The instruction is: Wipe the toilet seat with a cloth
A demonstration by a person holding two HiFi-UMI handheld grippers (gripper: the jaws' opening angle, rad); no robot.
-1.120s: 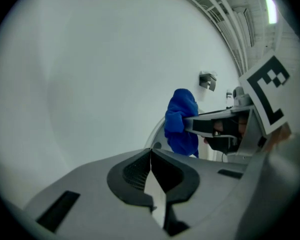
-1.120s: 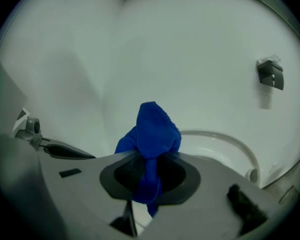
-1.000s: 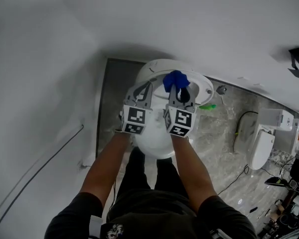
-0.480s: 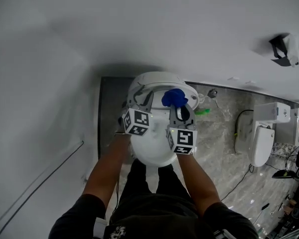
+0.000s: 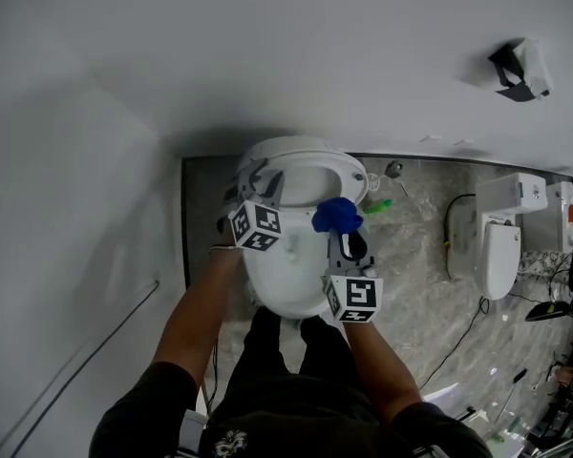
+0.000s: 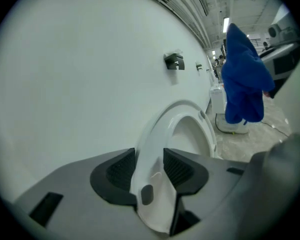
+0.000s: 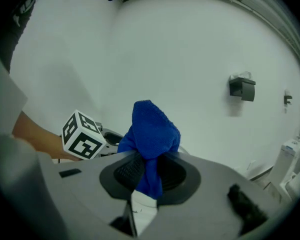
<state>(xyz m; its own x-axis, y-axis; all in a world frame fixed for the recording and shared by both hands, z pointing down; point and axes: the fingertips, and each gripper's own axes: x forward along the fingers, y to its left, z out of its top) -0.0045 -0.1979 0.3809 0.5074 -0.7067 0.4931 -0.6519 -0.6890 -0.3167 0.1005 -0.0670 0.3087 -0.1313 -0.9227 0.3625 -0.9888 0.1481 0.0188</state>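
Left hand-held gripper (image 6: 150,163) opens around seat (image 6: 157,126) (right hand-held gripper (image 7: 149,173) clamps cloth (image 7: 152,129)).

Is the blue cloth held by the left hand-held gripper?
No, the blue cloth is pinched between the jaws of the right hand-held gripper, as its own view shows.
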